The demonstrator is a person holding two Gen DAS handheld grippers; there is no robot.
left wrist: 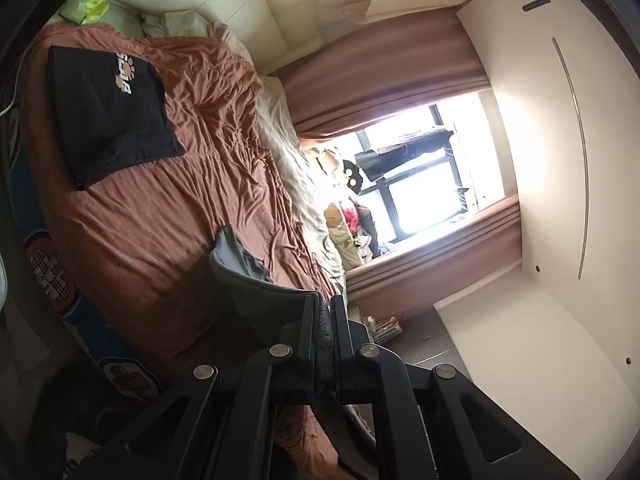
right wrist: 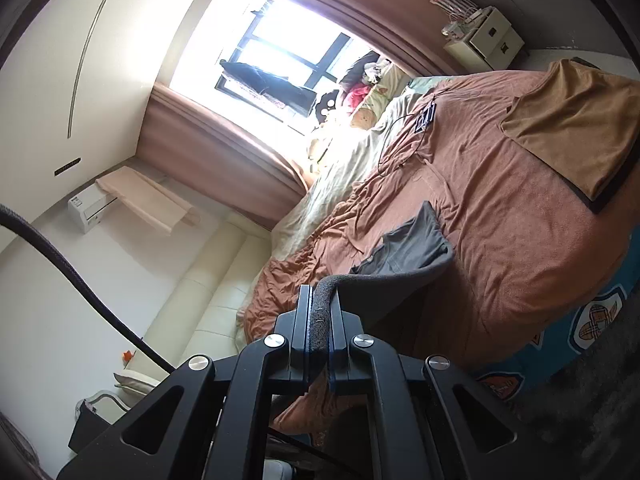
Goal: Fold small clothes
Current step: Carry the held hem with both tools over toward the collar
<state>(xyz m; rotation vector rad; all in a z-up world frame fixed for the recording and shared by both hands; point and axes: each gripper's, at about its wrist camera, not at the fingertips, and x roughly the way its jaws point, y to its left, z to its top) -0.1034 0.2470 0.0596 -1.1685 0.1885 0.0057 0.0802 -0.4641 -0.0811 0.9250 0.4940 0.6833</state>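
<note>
A small grey garment hangs stretched above the rust-brown bed cover. My left gripper is shut on one edge of it. My right gripper is shut on the other edge of the grey garment, whose free end droops toward the bed. A folded black shirt with a paw print lies on the bed at the far left of the left wrist view. A tan-brown garment lies flat on the bed at the upper right of the right wrist view.
A cream headboard and pillows stand at the bed's head. A window with rust curtains and soft toys lie beyond the bed. A black cable and small device rest on the cover. A white nightstand stands in the corner.
</note>
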